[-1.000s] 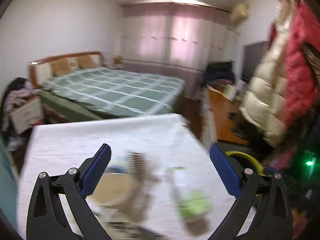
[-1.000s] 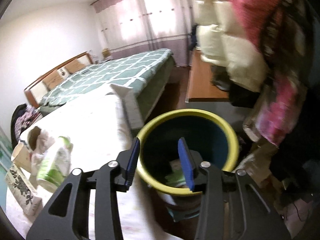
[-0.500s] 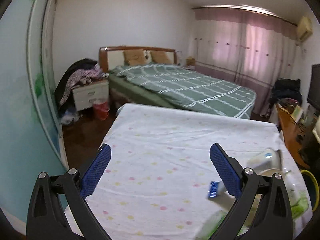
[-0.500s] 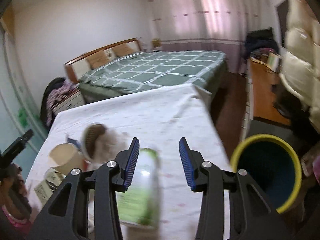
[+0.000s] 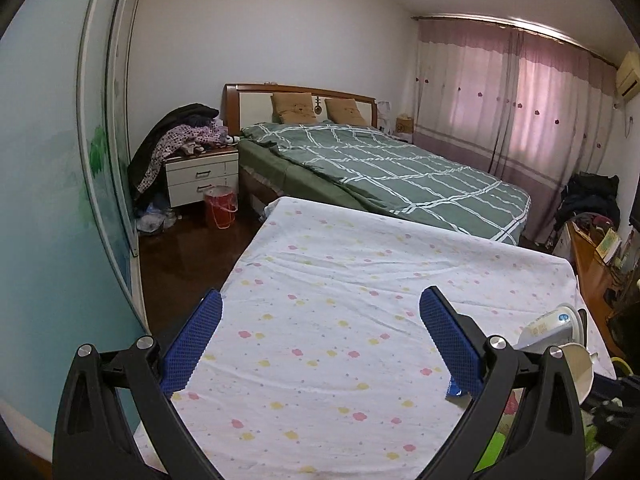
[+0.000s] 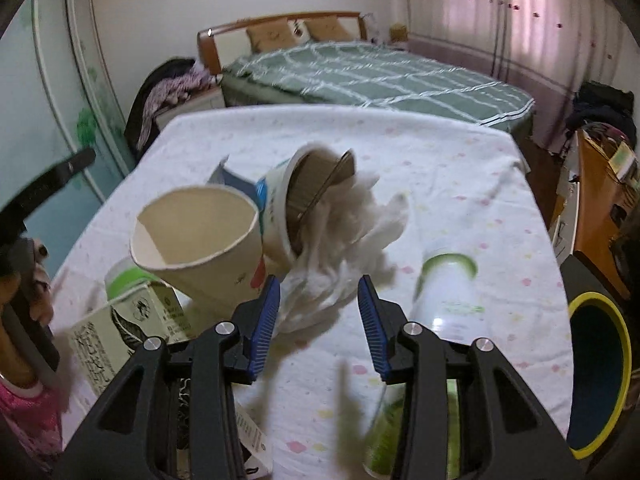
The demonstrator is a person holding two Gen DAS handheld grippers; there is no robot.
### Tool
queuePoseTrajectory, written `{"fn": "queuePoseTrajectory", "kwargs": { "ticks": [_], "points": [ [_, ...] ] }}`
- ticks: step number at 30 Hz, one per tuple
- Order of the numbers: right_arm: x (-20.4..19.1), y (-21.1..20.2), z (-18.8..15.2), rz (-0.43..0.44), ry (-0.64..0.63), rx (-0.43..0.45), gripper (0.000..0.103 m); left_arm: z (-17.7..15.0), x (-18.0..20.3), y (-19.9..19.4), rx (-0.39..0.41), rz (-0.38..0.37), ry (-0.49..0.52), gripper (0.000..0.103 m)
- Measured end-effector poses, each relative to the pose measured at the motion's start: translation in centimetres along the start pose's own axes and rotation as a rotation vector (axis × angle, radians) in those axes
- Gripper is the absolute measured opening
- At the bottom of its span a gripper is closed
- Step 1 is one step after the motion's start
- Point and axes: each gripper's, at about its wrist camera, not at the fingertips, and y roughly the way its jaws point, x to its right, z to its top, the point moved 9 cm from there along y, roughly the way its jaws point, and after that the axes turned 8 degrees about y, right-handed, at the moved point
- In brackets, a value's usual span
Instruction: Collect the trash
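Right wrist view: right gripper (image 6: 318,322), jaws parted and empty, is aimed at crumpled tissue (image 6: 344,232); closing is needed next, then transfer to the yellow-rimmed bin (image 6: 600,376).

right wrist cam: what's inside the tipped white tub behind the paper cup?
The white tub lies on its side, mouth toward the camera: brown inner wall and a metal spoon leaning out. Crumpled tissue covers the lower mouth, so anything deeper is hidden.
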Motion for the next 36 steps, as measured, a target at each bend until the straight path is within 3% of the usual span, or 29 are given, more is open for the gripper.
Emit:
{"fn": "queuePoseTrajectory", "kwargs": {
  "ticks": [8,10,13,20,26,28,36],
  "points": [
    [0.5,2.0,-0.5,-0.056,-0.036,-0.034,0.036,-0.1,0.3,0.1,-0.007,-0.009,0.0,0.098],
    [0.4,2.2,-0.4,-0.064,-0.054,-0.04,0.019,-0.2,0.5,0.0,-0.012,-0.014,0.0,0.098],
    [0.3,2.1,-0.5,-0.038,-0.054,-0.05,0.009,-0.3,0.7,0.1,-0.012,-0.015,0.001,0.098],
    [0.7,-0.4,0.1,0.005,-0.016,0.005,0.007,-0.4,1.0,0.2,-0.018,-0.021,-0.002,0.098],
    [1.2,-2.9,2.4,0.1,0.062,0.082,0.006,-0.6,1.5,0.2,-0.022,-0.023,0.002,0.098],
    [1.3,-3.2,2.7,0.125,0.082,0.089,0.001,-0.7,1.5,0.2,-0.023,-0.025,0.001,0.098],
    [1.7,-5.2,4.5,0.121,0.119,0.151,0.001,-0.7,1.6,0.4,-0.028,-0.029,-0.003,0.098]
  ]
}}
